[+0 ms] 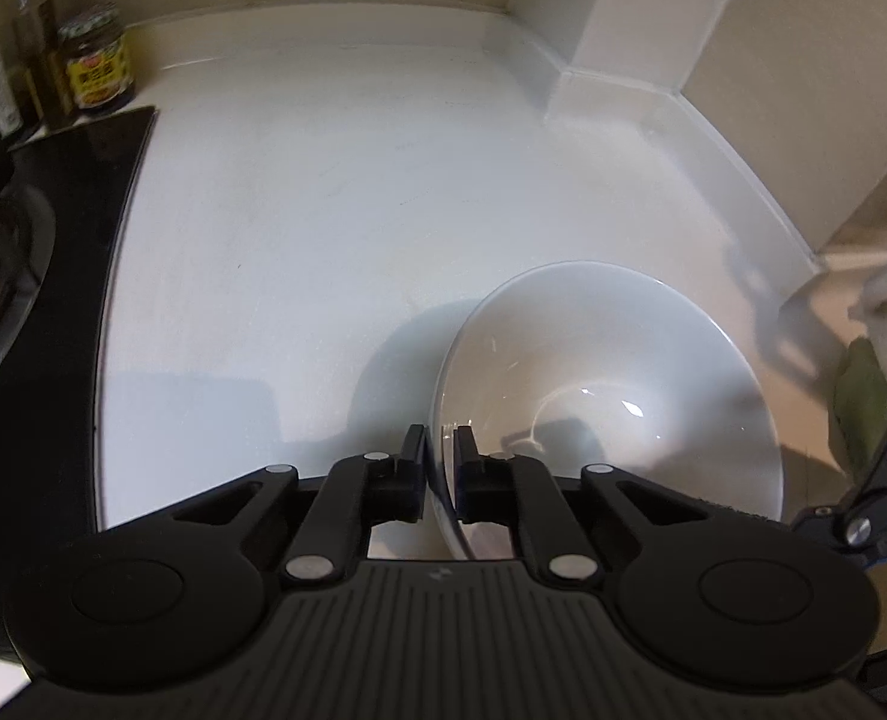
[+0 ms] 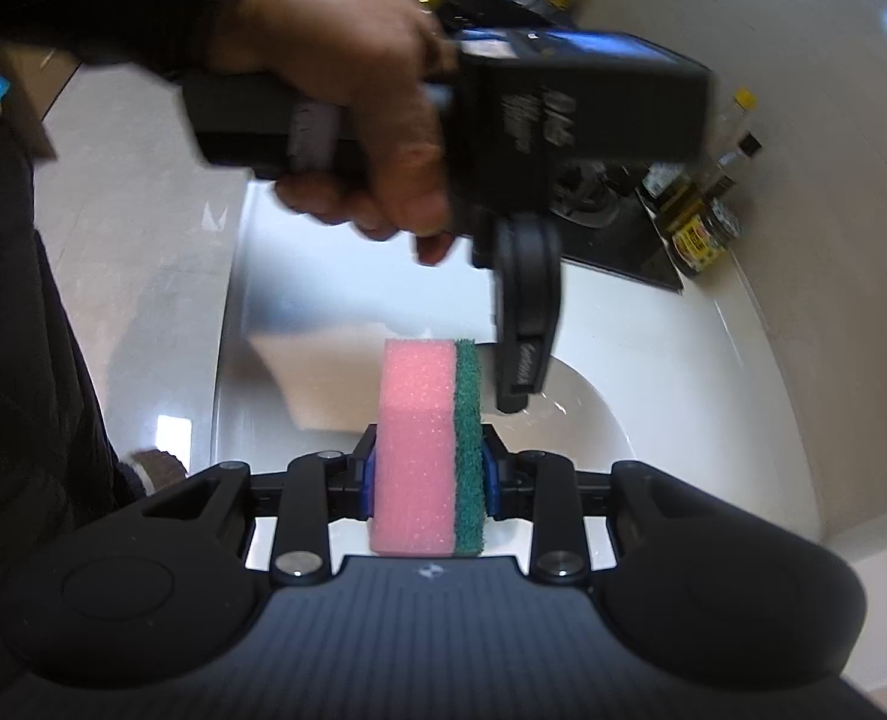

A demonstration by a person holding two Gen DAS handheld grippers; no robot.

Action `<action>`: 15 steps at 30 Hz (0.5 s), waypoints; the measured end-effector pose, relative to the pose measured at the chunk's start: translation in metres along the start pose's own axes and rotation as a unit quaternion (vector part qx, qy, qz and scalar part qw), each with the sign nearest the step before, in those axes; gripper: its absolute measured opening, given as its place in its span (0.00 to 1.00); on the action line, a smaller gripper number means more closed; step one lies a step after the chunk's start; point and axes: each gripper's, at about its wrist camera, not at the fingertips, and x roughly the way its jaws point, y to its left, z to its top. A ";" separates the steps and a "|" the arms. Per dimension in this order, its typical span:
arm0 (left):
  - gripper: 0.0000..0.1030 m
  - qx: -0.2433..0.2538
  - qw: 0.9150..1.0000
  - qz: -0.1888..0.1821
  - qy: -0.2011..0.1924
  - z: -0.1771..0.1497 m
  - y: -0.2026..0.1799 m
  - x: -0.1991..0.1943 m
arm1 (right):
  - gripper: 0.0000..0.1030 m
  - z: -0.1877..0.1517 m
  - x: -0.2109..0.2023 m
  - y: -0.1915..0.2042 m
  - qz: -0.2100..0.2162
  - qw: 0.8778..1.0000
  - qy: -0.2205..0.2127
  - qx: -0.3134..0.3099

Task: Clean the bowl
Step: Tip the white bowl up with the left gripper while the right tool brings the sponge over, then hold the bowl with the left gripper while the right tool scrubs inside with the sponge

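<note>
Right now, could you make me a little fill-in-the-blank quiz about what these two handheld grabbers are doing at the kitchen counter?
1. The left gripper is clamped on the rim of a white ____.
2. The right gripper holds a sponge that is green on one face and ____ on the other.
3. The jar with the yellow label stands beside the black ____.

Missing words: bowl; pink; stovetop

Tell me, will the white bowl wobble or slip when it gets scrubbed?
Probably a little. The bowl looks glossy and hard, so likely slippery and breakable. The left tool pinches only its rim, so it may tip when the sponge pushes.
</note>
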 end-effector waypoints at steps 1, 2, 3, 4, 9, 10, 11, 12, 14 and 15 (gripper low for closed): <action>0.05 0.005 1.000 -0.002 0.002 0.003 -0.001 0.001 | 0.27 -0.001 0.000 0.000 0.000 1.000 -0.001 -0.004; 0.06 0.014 1.000 -0.005 0.003 0.007 -0.002 0.004 | 0.27 -0.002 0.000 0.000 0.001 1.000 -0.002 -0.004; 0.06 0.020 1.000 -0.007 0.004 0.011 -0.003 0.007 | 0.27 -0.004 0.000 -0.002 0.002 1.000 -0.002 -0.003; 0.07 0.022 1.000 -0.008 0.004 0.013 -0.004 0.008 | 0.27 -0.005 -0.001 -0.003 0.002 1.000 -0.002 -0.004; 0.07 0.000 1.000 0.009 0.007 0.011 -0.008 0.005 | 0.27 -0.011 -0.003 -0.007 0.006 1.000 -0.002 0.001; 0.07 -0.019 1.000 0.016 0.002 0.002 -0.009 -0.002 | 0.27 -0.012 -0.004 -0.006 0.007 1.000 -0.005 0.001; 0.09 -0.030 0.999 0.018 -0.001 -0.002 -0.010 -0.005 | 0.27 -0.012 -0.004 -0.006 0.007 1.000 -0.007 0.000; 0.12 -0.040 0.999 0.018 -0.004 -0.007 -0.010 -0.008 | 0.27 -0.012 -0.003 -0.006 0.006 1.000 -0.009 0.000; 0.17 -0.061 0.998 0.018 -0.011 -0.017 -0.010 -0.012 | 0.27 -0.013 -0.003 -0.006 0.002 1.000 -0.013 -0.002; 0.18 -0.071 0.997 0.018 -0.014 -0.022 -0.010 -0.014 | 0.27 -0.013 -0.002 -0.005 0.000 1.000 -0.013 -0.003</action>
